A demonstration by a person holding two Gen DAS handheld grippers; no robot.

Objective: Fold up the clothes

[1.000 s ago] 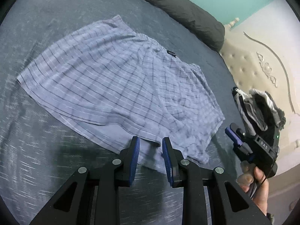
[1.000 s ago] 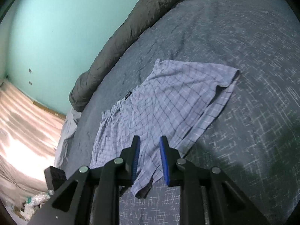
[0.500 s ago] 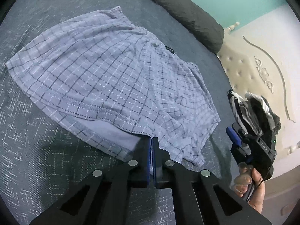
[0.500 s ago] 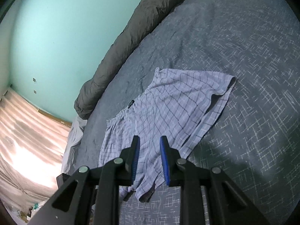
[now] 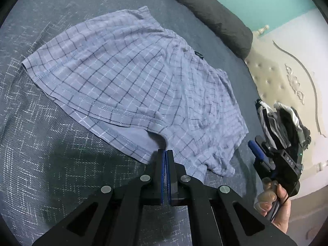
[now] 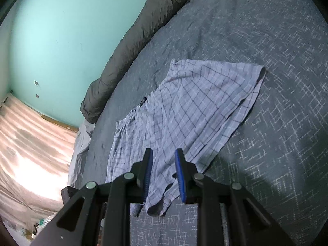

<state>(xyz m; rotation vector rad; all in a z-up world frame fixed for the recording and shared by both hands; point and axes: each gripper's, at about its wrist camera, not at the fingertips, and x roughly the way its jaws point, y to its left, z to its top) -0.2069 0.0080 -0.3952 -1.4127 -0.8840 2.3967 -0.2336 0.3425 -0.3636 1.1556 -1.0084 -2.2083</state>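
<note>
Shorts (image 5: pixel 141 86): blue plaid pair, spread flat on the bed (image 5: pixel 41 153), waistband toward the bolster (image 5: pixel 221 20); one leg hem gapes open, lining showing.
Left gripper (image 5: pixel 165 153): blue pads pressed together, clamped on the shorts' hem at the crotch notch; cloth puckers up right at the tips.
Right gripper (image 6: pixel 164 162): fingers parted, nothing between them, poised above the shorts' other leg, whose hem droops just below the tips. Touching the cloth or not? Can't tell.
Same tool, left view: it shows beside the shorts' leg corner (image 5: pixel 274 164), a bare hand (image 5: pixel 274 201) wrapped round its handle.
Bed: dark blue cover with a white hatch pattern, shorts near its middle.
Bolster: long dark grey roll beyond the shorts' waistband, along the teal wall (image 6: pixel 61 30).
Pile (image 5: pixel 285 123): black, grey and white garments heaped past the shorts' leg, against the cream tufted headboard (image 5: pixel 287 71).
</note>
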